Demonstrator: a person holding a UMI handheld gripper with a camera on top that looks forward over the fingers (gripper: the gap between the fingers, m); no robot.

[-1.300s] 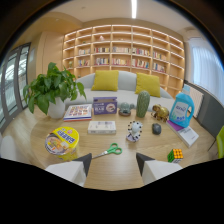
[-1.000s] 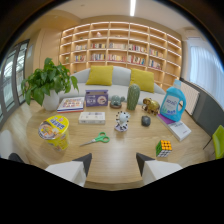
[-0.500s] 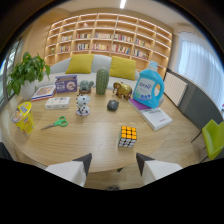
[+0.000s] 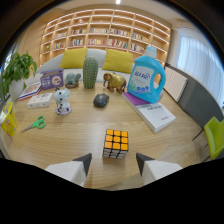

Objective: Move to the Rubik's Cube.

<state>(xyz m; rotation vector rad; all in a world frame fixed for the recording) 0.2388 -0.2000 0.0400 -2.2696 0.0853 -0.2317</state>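
Having been swung right across the wooden table (image 4: pixel 75 140), the gripper (image 4: pixel 114 163) is now lined up with the Rubik's Cube (image 4: pixel 116 144), which was off at the lower right a second ago and is now seen at lower centre, just ahead of the widely spread, empty fingers. The approach is judged nearly done. Bare table is left either side; the white book (image 4: pixel 156 117) and grey stone (image 4: pixel 101 101) lie well beyond.

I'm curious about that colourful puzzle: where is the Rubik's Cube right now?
The Rubik's Cube sits on the wooden table, just ahead of the open jaws and centred between them, nearer than the dark grey stone.
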